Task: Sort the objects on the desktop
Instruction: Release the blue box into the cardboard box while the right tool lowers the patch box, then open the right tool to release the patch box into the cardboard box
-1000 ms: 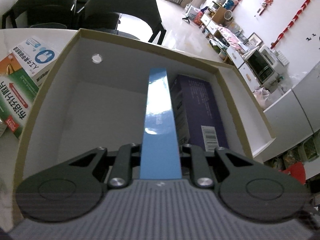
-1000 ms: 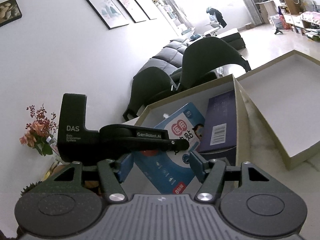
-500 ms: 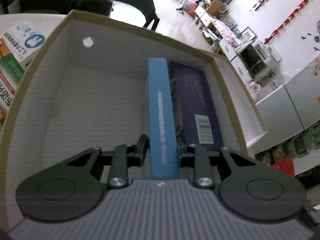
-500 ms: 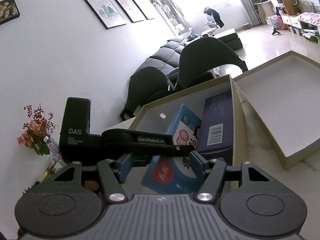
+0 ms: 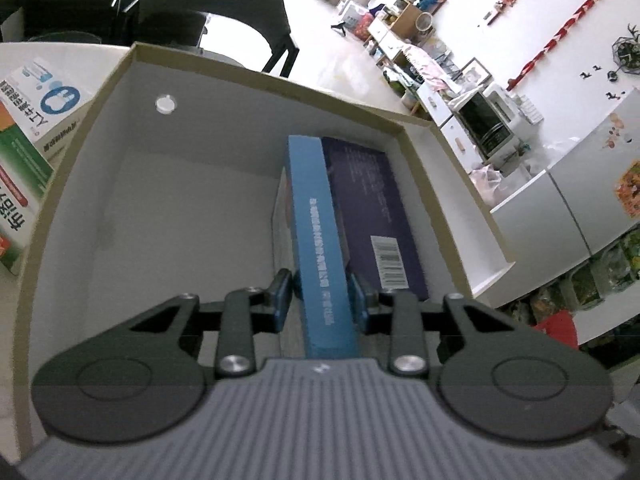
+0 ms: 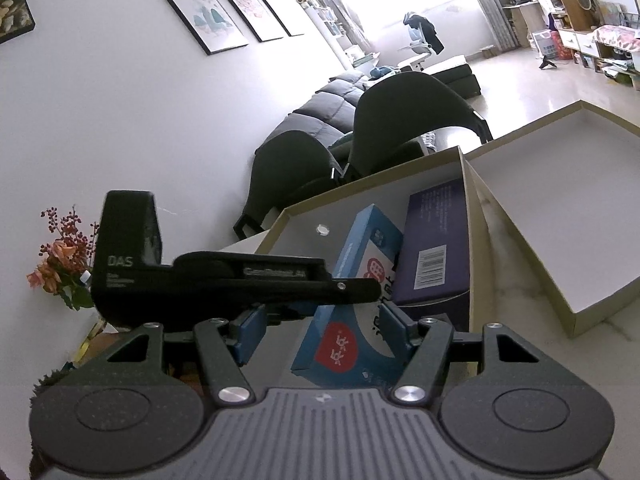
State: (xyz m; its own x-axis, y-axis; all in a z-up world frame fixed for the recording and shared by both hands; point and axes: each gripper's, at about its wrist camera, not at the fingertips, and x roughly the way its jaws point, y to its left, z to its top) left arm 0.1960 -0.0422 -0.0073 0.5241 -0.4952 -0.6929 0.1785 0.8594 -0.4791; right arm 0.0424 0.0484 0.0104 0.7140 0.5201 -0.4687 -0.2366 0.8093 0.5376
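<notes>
Inside the tray (image 5: pixel 72 168), two boxes crowd its right wall: a blue box (image 5: pixel 320 240) on edge against a purple box (image 5: pixel 372 208). The left half lies bare. The left gripper (image 5: pixel 322 300) is opening, the blue box between its pads. The right gripper (image 6: pixel 320 332) is spread, holding nothing.

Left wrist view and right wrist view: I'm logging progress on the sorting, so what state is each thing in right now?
Blue box: on edge in the cardboard box, against the purple box.
Purple box: lying flat inside.
Cardboard box: open, partly filled.
Box lid: off, lying beside it.
Left tool: jaws opening, pads off the blue box.
Right tool: open, holding nothing.
</notes>
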